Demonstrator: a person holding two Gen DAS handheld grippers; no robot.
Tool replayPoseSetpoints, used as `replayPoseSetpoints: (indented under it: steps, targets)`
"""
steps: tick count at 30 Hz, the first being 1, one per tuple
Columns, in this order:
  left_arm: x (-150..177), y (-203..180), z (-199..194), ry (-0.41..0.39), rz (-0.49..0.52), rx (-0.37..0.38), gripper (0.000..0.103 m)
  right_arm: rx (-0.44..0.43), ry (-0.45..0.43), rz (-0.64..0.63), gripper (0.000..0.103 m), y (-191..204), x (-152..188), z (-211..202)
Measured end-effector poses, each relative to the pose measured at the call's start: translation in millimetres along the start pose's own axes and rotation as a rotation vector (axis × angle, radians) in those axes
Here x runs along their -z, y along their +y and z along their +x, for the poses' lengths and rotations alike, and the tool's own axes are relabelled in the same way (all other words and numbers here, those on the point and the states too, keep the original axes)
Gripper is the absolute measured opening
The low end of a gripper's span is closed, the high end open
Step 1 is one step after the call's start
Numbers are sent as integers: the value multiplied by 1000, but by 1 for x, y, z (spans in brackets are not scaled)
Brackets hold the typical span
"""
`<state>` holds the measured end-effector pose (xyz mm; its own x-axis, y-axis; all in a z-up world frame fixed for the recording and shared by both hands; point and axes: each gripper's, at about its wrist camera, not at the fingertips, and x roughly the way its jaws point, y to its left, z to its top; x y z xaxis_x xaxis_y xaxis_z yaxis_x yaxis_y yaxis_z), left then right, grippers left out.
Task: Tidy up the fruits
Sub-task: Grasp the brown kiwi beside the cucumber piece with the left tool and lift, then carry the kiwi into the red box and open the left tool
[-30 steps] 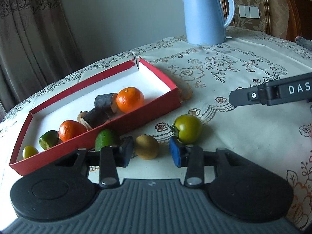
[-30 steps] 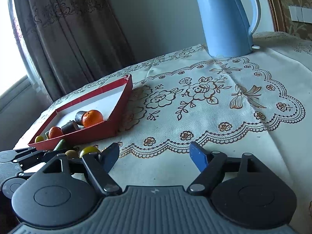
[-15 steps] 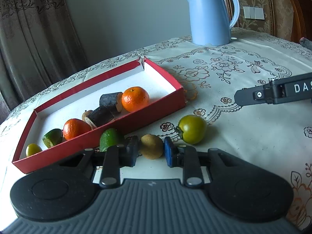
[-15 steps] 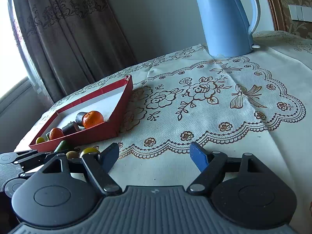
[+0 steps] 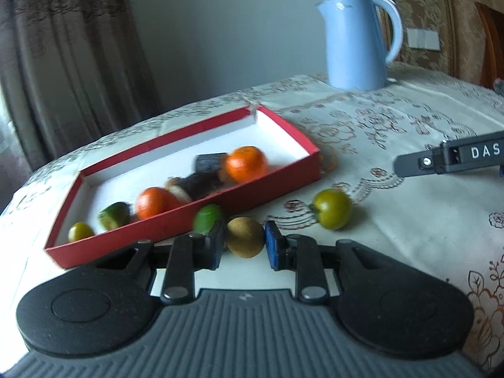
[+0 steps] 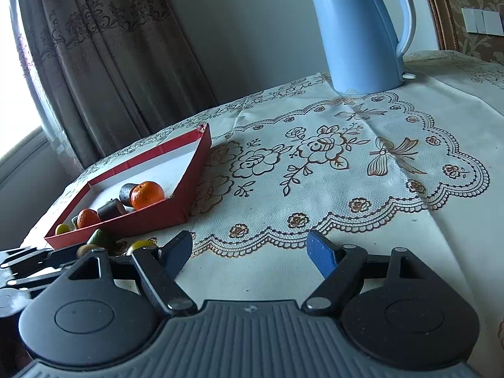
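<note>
In the left wrist view my left gripper (image 5: 245,242) is shut on a brown kiwi (image 5: 245,241), held just above the tablecloth in front of the red tray (image 5: 189,217). A green fruit (image 5: 206,219) lies against the tray's near wall and a round green fruit (image 5: 331,209) lies to the right. The tray holds two oranges (image 5: 246,164), dark pieces (image 5: 201,186) and small green fruits (image 5: 113,215). My right gripper (image 6: 249,249) is open and empty over the cloth; its finger (image 5: 441,159) shows at the right of the left wrist view. The tray also shows in the right wrist view (image 6: 151,217).
A blue electric kettle (image 5: 359,41) stands at the back of the table, also in the right wrist view (image 6: 359,31). A curtain (image 6: 104,63) hangs behind the tray. A lace cloth (image 6: 330,163) covers the table. A wooden chair back (image 5: 491,44) is at far right.
My left gripper's jaws closed onto the kiwi and it rose and tilted, lifting the kiwi slightly. The right gripper stayed nearly still and open.
</note>
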<state>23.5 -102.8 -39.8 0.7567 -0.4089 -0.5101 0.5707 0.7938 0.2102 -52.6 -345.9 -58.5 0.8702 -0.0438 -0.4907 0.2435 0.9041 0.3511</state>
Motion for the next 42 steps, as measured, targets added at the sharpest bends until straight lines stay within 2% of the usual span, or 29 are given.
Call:
replayPoseSetpoints:
  steps: [6,11,13,17,22,33,42]
  targets:
    - [14,44,-13,20,-101,-106,25,-10,33,-73,80,23,6,-1]
    - [31,98,-7,133,-298,-166,25,119,75,-225,83,64,19,7]
    - [38,114,-12,120,-348,-172,25,162,89,-285,86,77,25,11]
    - [45,130,-19,112,-376,-202,25,242,82,-337,96,88,30,14]
    - [48,146,-24,102,-416,-225,25,247,95,-306,101,83,28,14]
    - [16,183,-21,64,-431,-319,25,244,107,-280,103,80,27,17]
    - [-18,189,-2,57,-393,-341,25,243,107,-279,103,81,28,18]
